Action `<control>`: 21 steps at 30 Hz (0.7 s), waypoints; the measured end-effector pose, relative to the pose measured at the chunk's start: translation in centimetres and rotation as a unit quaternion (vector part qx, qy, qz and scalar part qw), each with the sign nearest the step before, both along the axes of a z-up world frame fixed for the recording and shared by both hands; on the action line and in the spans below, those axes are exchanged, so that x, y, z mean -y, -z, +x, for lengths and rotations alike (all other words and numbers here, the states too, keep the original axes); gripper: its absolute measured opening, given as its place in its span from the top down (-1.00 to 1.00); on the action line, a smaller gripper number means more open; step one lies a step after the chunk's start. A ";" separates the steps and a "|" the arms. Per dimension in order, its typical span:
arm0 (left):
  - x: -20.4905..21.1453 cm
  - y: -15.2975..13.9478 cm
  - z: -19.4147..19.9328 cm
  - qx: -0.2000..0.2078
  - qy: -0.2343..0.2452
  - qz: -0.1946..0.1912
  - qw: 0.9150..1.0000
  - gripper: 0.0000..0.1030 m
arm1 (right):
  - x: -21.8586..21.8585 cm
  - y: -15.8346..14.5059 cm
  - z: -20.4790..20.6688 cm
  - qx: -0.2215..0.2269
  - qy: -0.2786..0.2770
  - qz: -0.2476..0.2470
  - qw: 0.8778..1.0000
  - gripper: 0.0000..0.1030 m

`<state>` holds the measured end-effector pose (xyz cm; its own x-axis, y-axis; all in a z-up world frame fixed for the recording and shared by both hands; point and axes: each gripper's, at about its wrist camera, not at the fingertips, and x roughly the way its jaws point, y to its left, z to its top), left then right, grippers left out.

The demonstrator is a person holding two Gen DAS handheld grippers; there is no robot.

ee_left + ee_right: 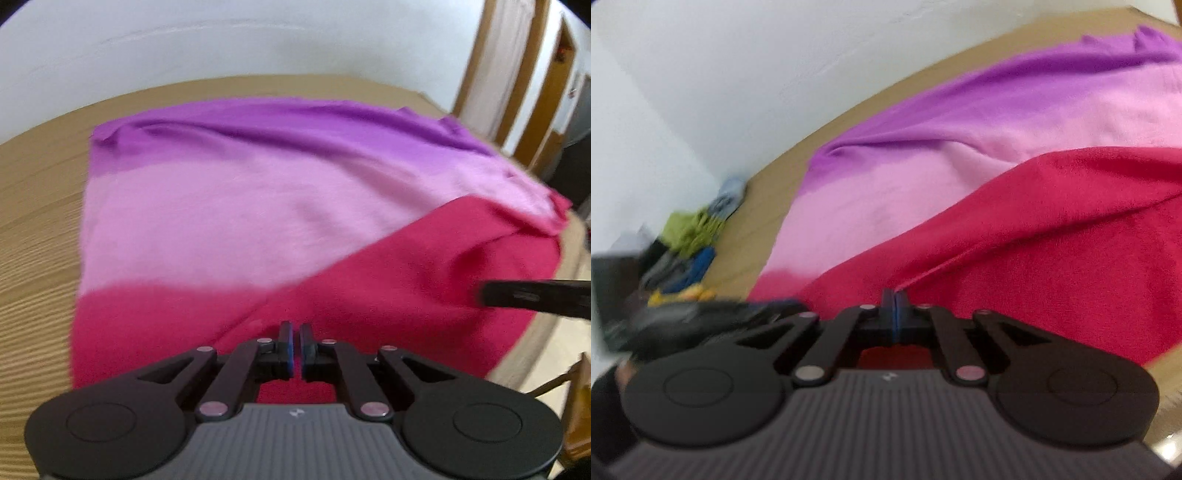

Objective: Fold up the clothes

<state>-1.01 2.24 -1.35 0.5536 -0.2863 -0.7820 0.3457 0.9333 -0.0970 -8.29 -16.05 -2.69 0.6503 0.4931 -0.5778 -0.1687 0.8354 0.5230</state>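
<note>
The garment (236, 206), banded purple, pink and red, lies spread on the table (33, 229), filling mid-frame. The left gripper (295, 343) hovers at its red edge, bottom centre, jaws narrowed to a slit, nothing visibly between. The right gripper (895, 308) pinches a red fold. A clothes pile (690, 240) sits at left, well apart.
</note>
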 end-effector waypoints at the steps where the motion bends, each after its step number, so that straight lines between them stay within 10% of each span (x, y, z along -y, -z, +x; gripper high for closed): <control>1: -0.3 0.2 0.0 -0.003 -0.005 0.006 1.000 0.87 | 0.1 -0.3 -1.0 -0.007 -0.014 -0.003 1.000 0.94; 10: 0.9 0.1 -0.6 0.014 0.020 0.068 0.997 0.85 | 0.3 2.0 -2.9 -0.113 -0.032 -0.028 0.993 0.86; 16: 4.1 -2.1 -1.3 0.038 0.070 0.062 0.995 0.84 | 4.2 0.1 -4.9 -0.068 0.037 -0.067 0.995 0.26; 21: 10.1 -4.3 -2.7 0.069 0.147 0.037 0.986 0.60 | 10.6 -0.8 -5.9 -0.053 0.144 -0.109 0.982 0.26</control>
<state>-3.68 -7.82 2.98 0.5581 -0.3958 -0.7293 0.6077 0.7935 0.0344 -14.16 -26.68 -1.89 0.6752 0.1542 -0.7213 0.1372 0.9346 0.3282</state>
